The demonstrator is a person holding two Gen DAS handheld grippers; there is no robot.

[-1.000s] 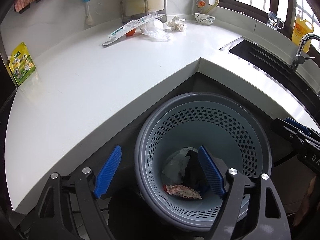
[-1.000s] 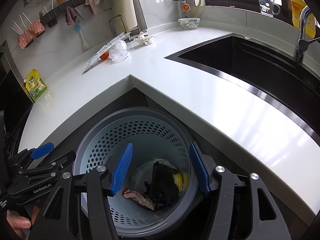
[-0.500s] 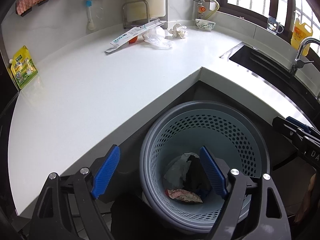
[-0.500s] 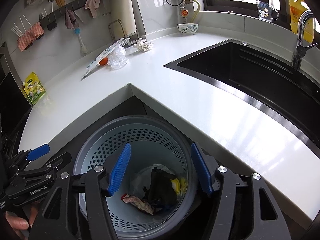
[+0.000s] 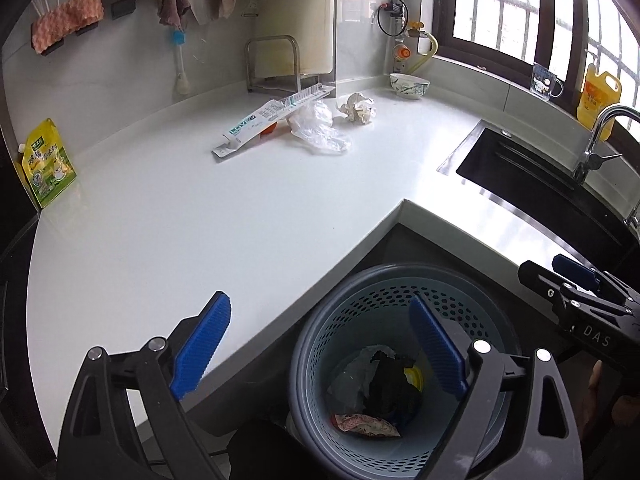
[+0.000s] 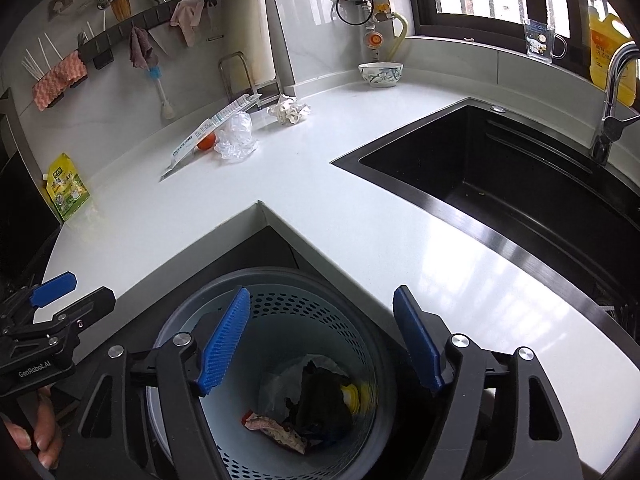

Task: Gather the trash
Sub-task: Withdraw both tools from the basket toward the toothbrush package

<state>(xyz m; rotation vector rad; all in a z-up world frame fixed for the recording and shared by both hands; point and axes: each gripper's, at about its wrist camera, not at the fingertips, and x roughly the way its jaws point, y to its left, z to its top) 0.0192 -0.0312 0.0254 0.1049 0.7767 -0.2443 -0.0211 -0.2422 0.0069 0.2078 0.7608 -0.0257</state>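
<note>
Home kitchen, white countertop [image 6: 320, 184], black sink [image 6: 520, 184], faucet [image 6: 612, 96]

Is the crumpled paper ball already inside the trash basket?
No. The crumpled paper ball lies on the white counter near the far corner, while the trash basket stands below the counter edge.

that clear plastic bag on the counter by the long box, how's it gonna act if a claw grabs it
The clear plastic bag lies crumpled and thin, so it is probably floppy and very light. Its glossy film may slip between pads. It touches the long box, which might shift when the bag is pulled.
</note>
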